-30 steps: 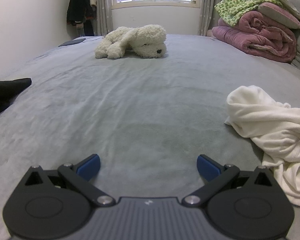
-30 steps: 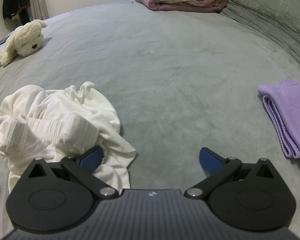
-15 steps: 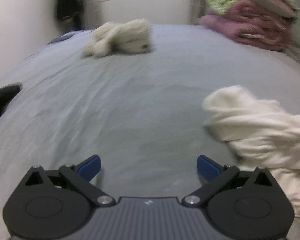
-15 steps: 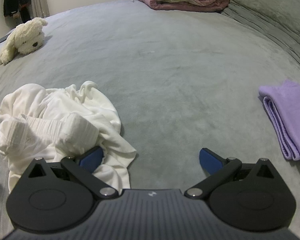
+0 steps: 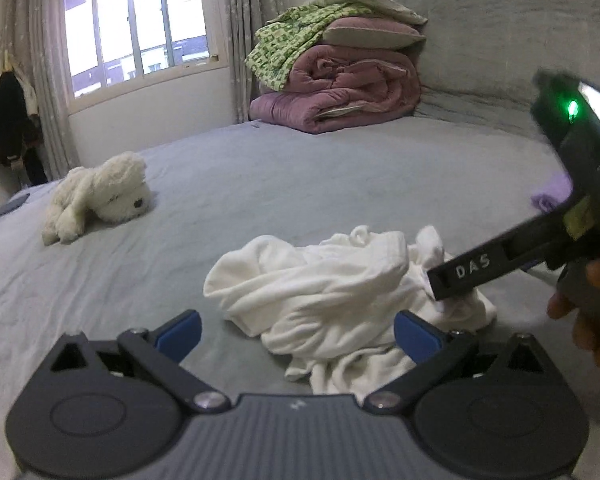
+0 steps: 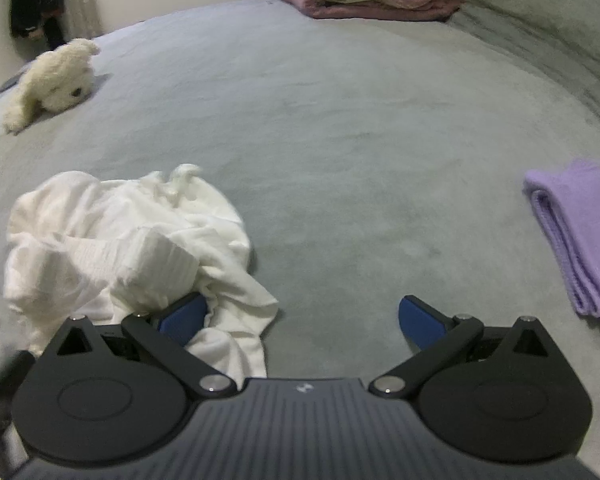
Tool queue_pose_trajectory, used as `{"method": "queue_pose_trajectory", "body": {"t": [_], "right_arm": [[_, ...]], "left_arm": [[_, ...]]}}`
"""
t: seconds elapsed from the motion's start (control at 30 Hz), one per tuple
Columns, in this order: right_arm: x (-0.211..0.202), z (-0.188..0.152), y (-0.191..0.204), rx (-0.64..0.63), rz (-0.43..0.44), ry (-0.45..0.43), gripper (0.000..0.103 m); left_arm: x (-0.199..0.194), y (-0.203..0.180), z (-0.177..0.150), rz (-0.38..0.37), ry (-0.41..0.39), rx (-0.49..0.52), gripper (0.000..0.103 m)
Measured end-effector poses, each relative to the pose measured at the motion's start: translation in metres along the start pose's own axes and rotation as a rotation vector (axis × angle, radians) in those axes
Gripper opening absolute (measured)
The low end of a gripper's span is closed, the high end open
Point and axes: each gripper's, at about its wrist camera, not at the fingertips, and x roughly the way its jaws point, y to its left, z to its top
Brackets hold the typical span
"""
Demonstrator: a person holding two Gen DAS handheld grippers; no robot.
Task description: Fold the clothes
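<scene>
- A crumpled white garment [image 5: 340,300] lies in a heap on the grey bed [image 5: 300,184], directly ahead of the left gripper [image 5: 298,330], whose blue fingers [image 5: 179,330] stand wide apart and hold nothing.
- The right gripper [image 6: 302,320] is likewise spread and empty; its left finger touches or overlaps the heap's near edge, the other hangs over bare bed.
- Risk: with hem and sleeves buried in the bundle, a pinch here would likely take several layers at once, so the garment would lift as a lump rather than open flat.
- Risk: both grippers crowd the same side of the heap; in the left view the right tool sits just beside the cloth, so a reach could knock one against the other.
- Room: open bed stretches behind and to the right of the heap, enough for spreading.
- Limits: a folded purple cloth [image 6: 572,236] lies to the right, a plush dog [image 5: 100,196] far left, stacked quilts [image 5: 336,92] at the head, all well apart from the garment.
</scene>
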Motion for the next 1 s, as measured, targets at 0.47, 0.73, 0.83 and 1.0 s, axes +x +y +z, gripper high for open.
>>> {"method": "queue_pose_trajectory", "body": {"t": [0.47, 0.73, 0.83, 1.0], "right_arm": [[-0.016, 0.004, 0.011, -0.06, 0.341, -0.001, 0.019], [-0.026, 0.006, 0.003, -0.067, 0.377, -0.043, 0.026], [-0.028, 0.004, 0.011, -0.116, 0.399, -0.051, 0.028], [-0.035, -0.002, 0.019, -0.192, 0.373, -0.09, 0.064]], "left_arm": [[0.012, 0.014, 0.001, -0.093, 0.016, -0.06, 0.033], [-0.023, 0.082, 0.025, 0.001, -0.087, -0.207, 0.013], [-0.036, 0.124, 0.024, 0.1, -0.107, -0.32, 0.013], [-0.054, 0.179, 0.019, 0.273, -0.128, -0.476, 0.013]]}}
